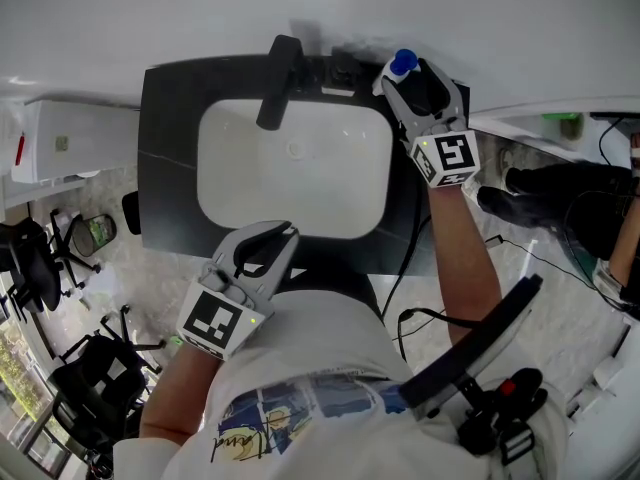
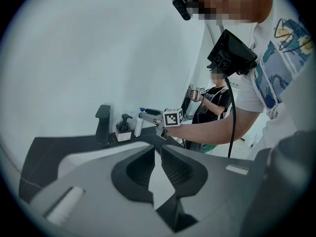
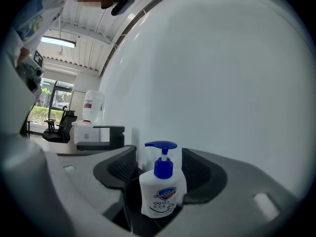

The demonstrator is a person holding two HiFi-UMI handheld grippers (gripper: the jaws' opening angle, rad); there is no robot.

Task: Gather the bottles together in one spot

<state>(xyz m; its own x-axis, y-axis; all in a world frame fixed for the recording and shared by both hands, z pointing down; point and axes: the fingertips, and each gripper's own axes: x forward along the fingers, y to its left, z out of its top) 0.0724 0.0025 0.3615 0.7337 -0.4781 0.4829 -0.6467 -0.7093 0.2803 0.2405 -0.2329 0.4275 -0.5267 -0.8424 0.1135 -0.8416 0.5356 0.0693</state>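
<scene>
A white soap bottle with a blue pump (image 3: 160,191) stands at the back right corner of the black counter (image 1: 165,148), close to the wall. My right gripper (image 3: 158,167) is open around it, a jaw on each side, the pads apart from the bottle. From the head view only its blue cap (image 1: 403,63) shows between the right gripper (image 1: 408,76) fingers. A second dispenser with a black pump (image 2: 123,129) stands just left of it, beside the faucet (image 2: 102,125). My left gripper (image 1: 275,236) hangs shut and empty over the sink's near edge.
The white basin (image 1: 295,168) fills the counter's middle, with the black faucet (image 1: 278,83) at its back. Office chairs (image 1: 40,258) stand on the floor to the left and cables (image 1: 520,258) to the right. Another person (image 2: 212,100) stands beyond the counter's far end.
</scene>
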